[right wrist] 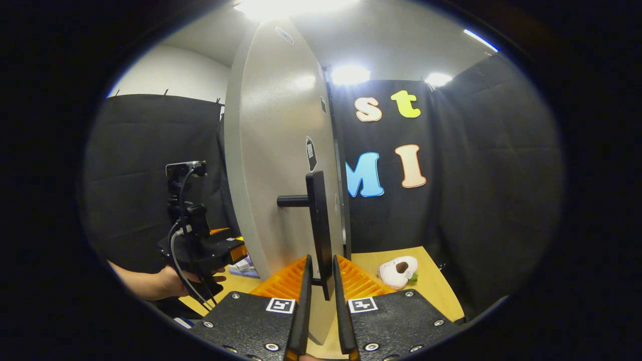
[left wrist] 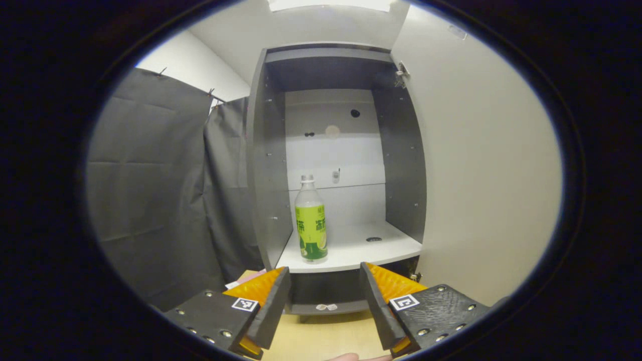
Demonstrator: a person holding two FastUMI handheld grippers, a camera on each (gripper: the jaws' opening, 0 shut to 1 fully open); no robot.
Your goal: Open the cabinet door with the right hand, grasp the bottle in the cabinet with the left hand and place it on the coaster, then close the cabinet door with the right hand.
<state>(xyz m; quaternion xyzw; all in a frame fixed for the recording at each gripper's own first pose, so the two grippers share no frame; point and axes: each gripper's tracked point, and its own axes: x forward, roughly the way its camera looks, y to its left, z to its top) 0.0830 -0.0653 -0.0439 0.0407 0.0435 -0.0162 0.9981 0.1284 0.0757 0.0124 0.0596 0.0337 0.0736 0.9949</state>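
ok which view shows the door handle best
The right gripper view: the door handle stands close up on the open cabinet door, its lower end between the right gripper fingers. The left gripper view shows the door's plain inner face, with the bottle inside the cabinet.

This looks like a test booth, not a real home. Dark cloth (left wrist: 150, 190) hangs as walls around a wooden table (right wrist: 426, 271). One small cabinet (left wrist: 401, 165) stands on it, maybe for practice.
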